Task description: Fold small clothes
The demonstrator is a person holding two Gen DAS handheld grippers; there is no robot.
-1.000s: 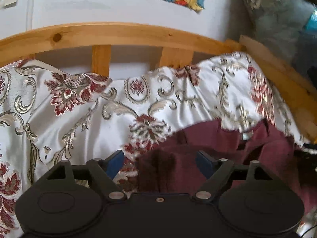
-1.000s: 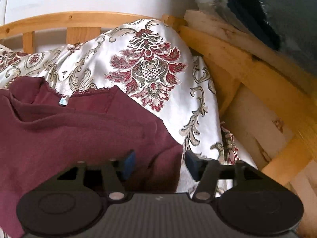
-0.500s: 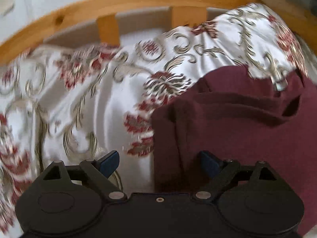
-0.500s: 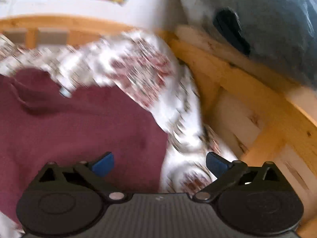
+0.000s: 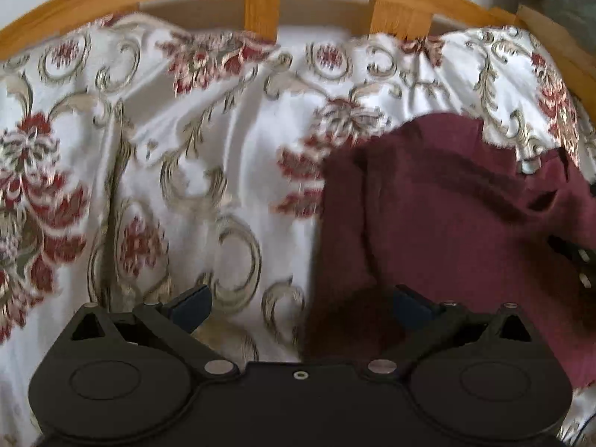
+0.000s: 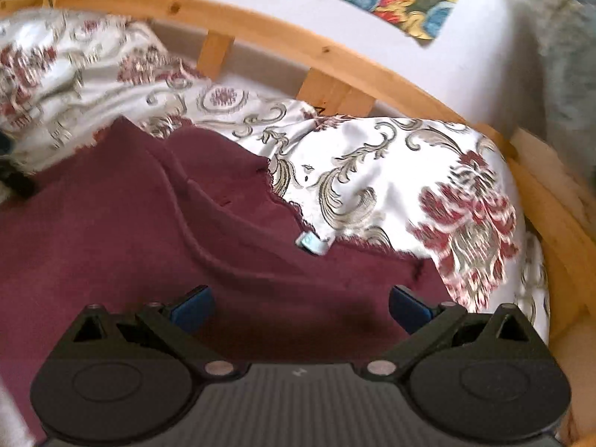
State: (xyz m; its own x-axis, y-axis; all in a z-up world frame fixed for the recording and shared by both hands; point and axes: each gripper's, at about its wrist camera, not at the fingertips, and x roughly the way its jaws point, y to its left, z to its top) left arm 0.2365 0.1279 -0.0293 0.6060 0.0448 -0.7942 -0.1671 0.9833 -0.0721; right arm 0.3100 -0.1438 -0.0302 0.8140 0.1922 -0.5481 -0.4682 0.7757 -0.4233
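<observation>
Maroon garment (image 6: 156, 231) lies rumpled on the bedspread (image 5: 186, 141) inside the wooden frame (image 6: 335, 56). Left gripper (image 5: 301, 305): jaws wide, just opened, left garment edge between them, ungripped. Right gripper (image 6: 300, 307): wide, over garment, holding nothing.

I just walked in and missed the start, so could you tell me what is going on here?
A person is folding a small maroon garment on a floral bedspread, with a handheld gripper in each hand. The left gripper sits over the garment's edge and the right gripper over its middle. Both have just been opening, stand wide, and grip nothing. The garment lies loose and rumpled beside the wooden bed rail.
</observation>
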